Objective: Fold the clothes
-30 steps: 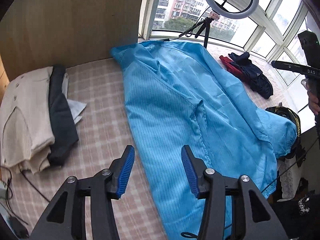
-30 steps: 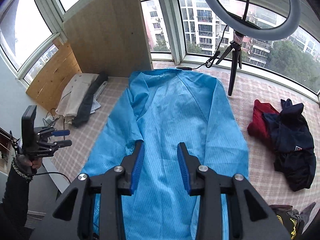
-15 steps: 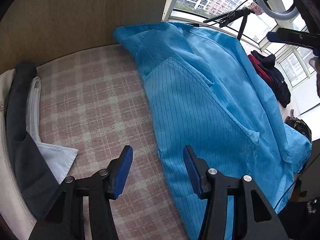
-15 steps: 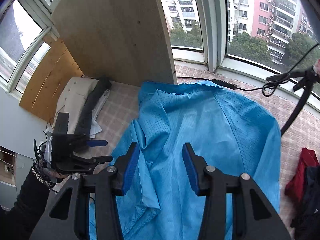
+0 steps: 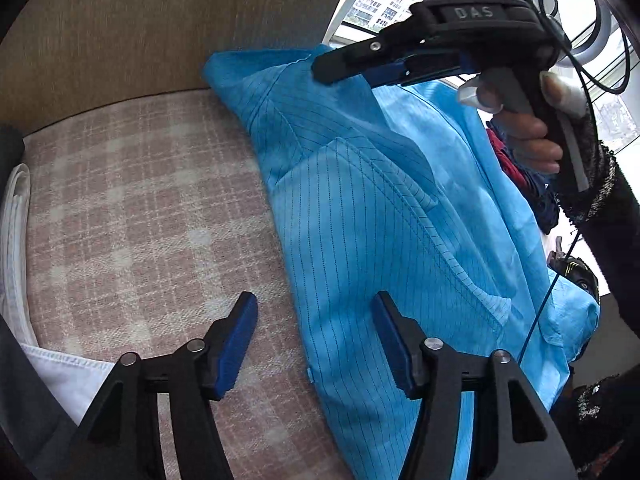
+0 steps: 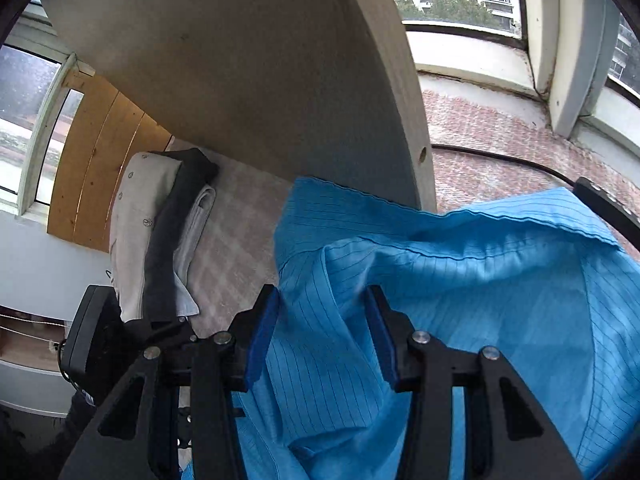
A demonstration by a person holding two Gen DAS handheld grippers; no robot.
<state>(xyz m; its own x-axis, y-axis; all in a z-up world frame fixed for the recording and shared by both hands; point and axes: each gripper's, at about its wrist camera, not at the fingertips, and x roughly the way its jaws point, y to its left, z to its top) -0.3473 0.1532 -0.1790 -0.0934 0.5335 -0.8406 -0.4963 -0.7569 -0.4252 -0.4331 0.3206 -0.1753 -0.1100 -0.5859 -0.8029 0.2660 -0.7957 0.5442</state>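
A blue striped coat [image 5: 384, 216] lies spread on the pink plaid surface [image 5: 132, 208], its collar end against the wooden board. My left gripper [image 5: 316, 340] is open, low over the coat's left edge, with one finger over the plaid and one over the cloth. My right gripper [image 6: 322, 328] is open and close above the coat [image 6: 460, 304] near its collar and shoulder fold. It also shows in the left wrist view [image 5: 352, 66], hand-held above the collar, apart from the cloth.
A stack of folded clothes [image 6: 160, 232], cream, dark grey and white, lies left of the coat; its white edge [image 5: 16, 216] shows in the left wrist view. A wooden board [image 6: 248, 68] stands behind. Dark and red clothes [image 5: 520, 172] lie to the right. A ring light [image 5: 576, 8] stands by the window.
Both grippers have moved forward toward the coat's collar end and lower to the cloth. The right gripper has come into the left wrist view above the collar. Both stay open.
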